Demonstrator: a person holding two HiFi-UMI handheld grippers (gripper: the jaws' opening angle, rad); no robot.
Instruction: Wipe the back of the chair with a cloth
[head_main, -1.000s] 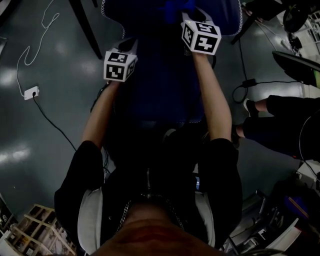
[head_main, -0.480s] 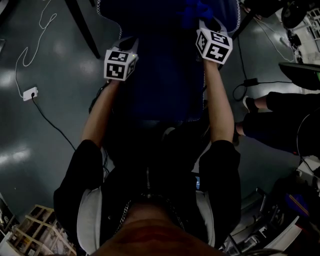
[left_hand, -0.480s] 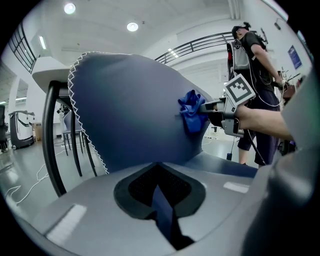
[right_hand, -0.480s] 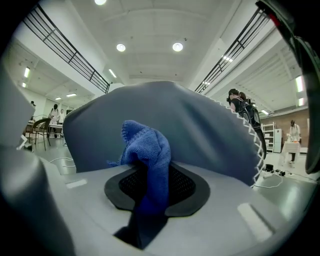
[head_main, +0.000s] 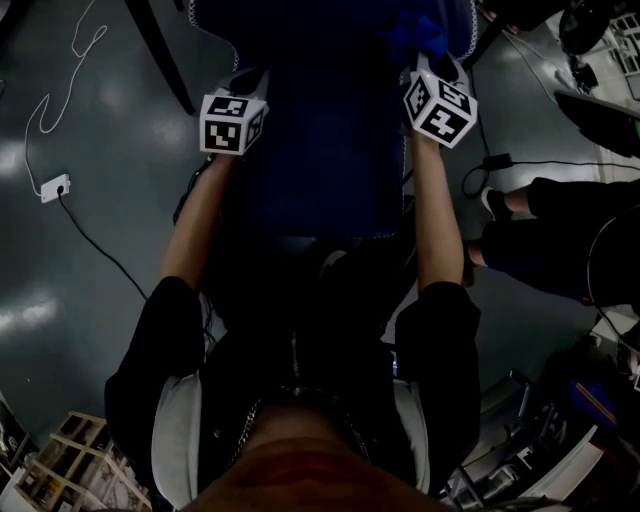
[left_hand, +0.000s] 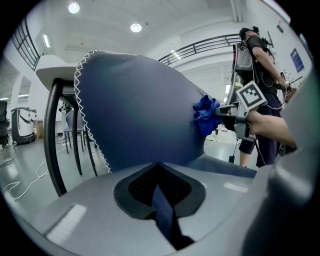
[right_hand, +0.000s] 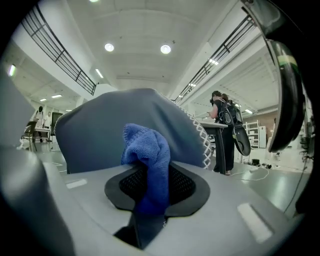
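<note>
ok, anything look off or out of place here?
Nothing stands out. The right gripper is shut on the blue cloth, bunched against the chair back. The left gripper pinches that chair back's edge. No tears or spills show.

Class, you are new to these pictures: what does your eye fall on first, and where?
A bunched blue cloth stands out, clamped in the right tongs and held against the chair back near its right side. The left tongs grip the chair back's left edge. Chequered marker cubes top both grippers in the dim head view.
</note>
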